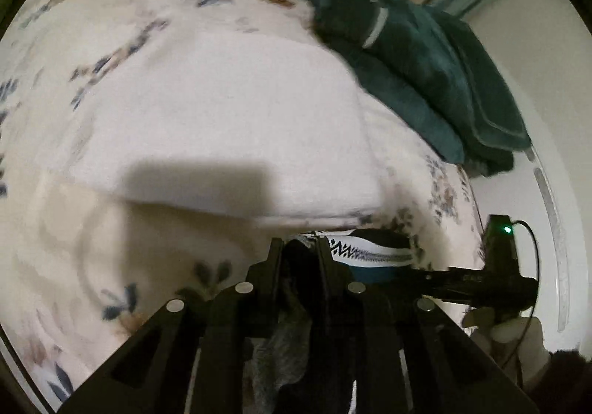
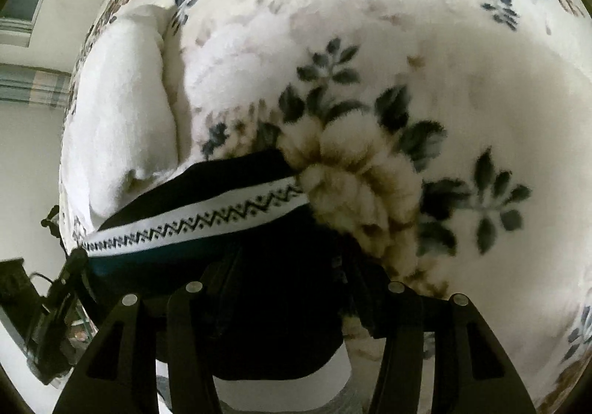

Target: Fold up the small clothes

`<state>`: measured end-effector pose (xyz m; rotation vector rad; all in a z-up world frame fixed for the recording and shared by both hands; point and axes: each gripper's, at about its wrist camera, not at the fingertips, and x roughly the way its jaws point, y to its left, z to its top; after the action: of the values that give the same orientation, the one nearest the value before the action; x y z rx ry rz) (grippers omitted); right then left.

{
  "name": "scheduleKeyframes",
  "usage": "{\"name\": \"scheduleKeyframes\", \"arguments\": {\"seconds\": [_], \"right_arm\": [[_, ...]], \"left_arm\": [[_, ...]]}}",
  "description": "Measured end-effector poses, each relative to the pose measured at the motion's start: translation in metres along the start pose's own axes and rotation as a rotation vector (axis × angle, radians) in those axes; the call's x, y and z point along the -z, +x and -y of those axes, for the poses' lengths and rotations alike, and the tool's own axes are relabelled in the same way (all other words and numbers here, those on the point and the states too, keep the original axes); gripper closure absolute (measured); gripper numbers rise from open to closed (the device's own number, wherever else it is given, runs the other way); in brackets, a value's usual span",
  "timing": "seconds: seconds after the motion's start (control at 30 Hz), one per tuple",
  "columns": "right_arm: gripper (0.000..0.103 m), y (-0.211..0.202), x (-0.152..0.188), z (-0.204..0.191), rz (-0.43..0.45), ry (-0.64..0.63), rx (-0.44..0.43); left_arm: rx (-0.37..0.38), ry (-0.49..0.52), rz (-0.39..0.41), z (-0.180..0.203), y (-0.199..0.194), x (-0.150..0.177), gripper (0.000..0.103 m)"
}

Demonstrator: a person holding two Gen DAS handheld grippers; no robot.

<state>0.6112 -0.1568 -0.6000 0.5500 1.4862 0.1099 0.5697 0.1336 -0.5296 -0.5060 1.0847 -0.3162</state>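
Observation:
A small dark garment with a white zigzag-patterned band (image 1: 370, 253) and a teal strip lies on the floral blanket. In the left wrist view my left gripper (image 1: 299, 247) is shut on a bunch of its dark and grey fabric, which hangs down between the narrow jaws. In the right wrist view the band (image 2: 199, 225) runs from that left gripper (image 2: 76, 258) towards the right. My right gripper (image 2: 292, 266) stands open over the garment's black part, jaws wide apart, with fabric lying between them but not pinched.
A folded white cloth (image 1: 222, 117) (image 2: 125, 110) lies just beyond the garment. Folded dark green towels (image 1: 425, 62) are stacked at the bed's far edge. The fluffy floral blanket (image 2: 407, 80) covers the bed. A hand (image 1: 510, 332) holds the right tool.

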Motion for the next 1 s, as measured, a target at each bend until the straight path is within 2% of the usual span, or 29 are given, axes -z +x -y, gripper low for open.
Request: {"name": "scheduleKeyframes", "arguments": {"seconds": [0.07, 0.13, 0.23, 0.27, 0.3, 0.4, 0.47, 0.5, 0.53, 0.57, 0.6, 0.7, 0.77, 0.87, 0.9, 0.93, 1.0], "right_arm": [[0.048, 0.002, -0.003, 0.001, -0.011, 0.003, -0.003], [0.048, 0.004, -0.006, 0.003, -0.023, 0.013, -0.024], [0.048, 0.008, -0.01, 0.011, -0.047, 0.037, -0.085], [0.043, 0.013, -0.011, 0.015, -0.062, 0.049, -0.109], [0.042, 0.018, -0.013, 0.019, -0.08, 0.062, -0.136], [0.041, 0.036, -0.014, 0.033, -0.153, 0.121, -0.248], [0.041, 0.045, -0.015, 0.039, -0.198, 0.167, -0.353], [0.043, 0.047, -0.015, 0.038, -0.215, 0.161, -0.383], [0.051, 0.048, -0.016, 0.034, -0.215, 0.127, -0.399], [0.084, 0.047, -0.016, 0.026, -0.211, 0.071, -0.353], [0.091, 0.044, -0.017, 0.02, -0.191, 0.035, -0.307], [0.097, 0.028, -0.027, 0.015, -0.051, 0.031, -0.234], [0.098, 0.035, -0.036, 0.018, -0.056, 0.052, -0.21], [0.095, 0.046, -0.036, 0.02, -0.097, 0.074, -0.188], [0.081, 0.043, -0.034, 0.022, -0.112, 0.101, -0.2], [0.074, 0.037, -0.03, 0.025, -0.122, 0.121, -0.215], [0.048, 0.016, -0.013, 0.03, -0.103, 0.118, -0.221]], "left_arm": [[0.002, -0.084, -0.069, -0.031, 0.02, 0.001, 0.087], [0.025, -0.191, -0.143, -0.053, 0.033, 0.003, 0.075], [0.078, -0.266, -0.121, -0.064, 0.019, 0.007, 0.057], [0.079, -0.279, -0.113, -0.065, 0.014, 0.011, 0.044], [0.101, -0.289, -0.118, -0.066, 0.013, 0.016, 0.041], [0.116, -0.278, -0.235, -0.059, 0.039, 0.034, 0.041], [0.094, -0.222, -0.225, -0.048, 0.046, 0.039, 0.044], [0.096, -0.193, -0.206, -0.043, 0.045, 0.037, 0.073], [0.101, -0.167, -0.192, -0.037, 0.045, 0.034, 0.084], [0.103, -0.16, -0.179, -0.033, 0.044, 0.031, 0.084], [0.113, -0.153, -0.159, -0.032, 0.043, 0.028, 0.084], [0.11, -0.146, -0.142, -0.033, 0.048, 0.017, 0.085], [0.118, -0.168, -0.161, -0.036, 0.064, 0.015, 0.084], [0.11, -0.192, -0.194, -0.042, 0.069, 0.016, 0.079], [0.106, -0.19, -0.203, -0.039, 0.065, 0.016, 0.071], [0.095, -0.18, -0.2, -0.036, 0.053, 0.017, 0.068], [0.114, -0.168, -0.176, -0.034, 0.026, 0.023, 0.041]]}}
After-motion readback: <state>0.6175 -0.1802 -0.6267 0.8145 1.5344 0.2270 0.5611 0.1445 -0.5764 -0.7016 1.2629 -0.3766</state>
